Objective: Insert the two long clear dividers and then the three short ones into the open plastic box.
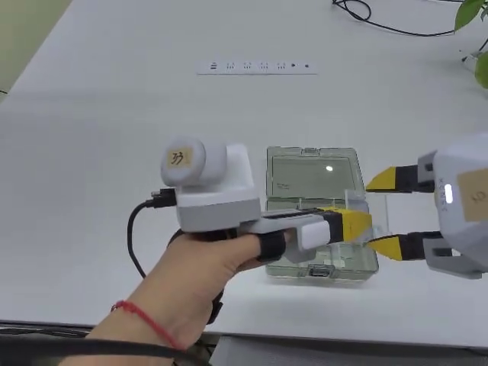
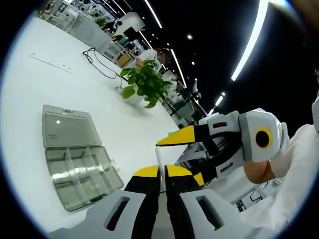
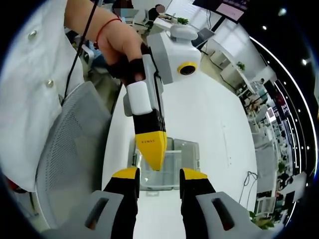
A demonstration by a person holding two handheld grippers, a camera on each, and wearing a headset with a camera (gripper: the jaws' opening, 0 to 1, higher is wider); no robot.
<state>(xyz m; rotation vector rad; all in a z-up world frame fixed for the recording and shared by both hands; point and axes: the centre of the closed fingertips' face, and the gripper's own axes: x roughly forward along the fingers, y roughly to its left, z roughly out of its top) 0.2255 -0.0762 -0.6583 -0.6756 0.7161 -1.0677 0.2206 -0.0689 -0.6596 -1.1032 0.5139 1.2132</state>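
The open plastic box [image 1: 349,268] lies on the white table, its lid [image 1: 313,169] folded back on the far side. In the left gripper view its base [image 2: 75,172] holds clear dividers. My left gripper [image 1: 358,223] reaches over the box from the left, shut on a thin clear divider [image 2: 158,158] that sticks out past its yellow tips. My right gripper [image 1: 372,213] faces it from the right, open, with the divider's free end [image 1: 377,210] between its jaws. In the right gripper view, my right gripper [image 3: 159,174] stands open around the left gripper's tip [image 3: 153,158], above the box [image 3: 187,154].
A white power strip [image 1: 255,67] lies far back on the table. Black cables [image 1: 381,24] and a green plant [image 1: 479,46] are at the back right. The left gripper's black cable [image 1: 137,240] loops near the front edge.
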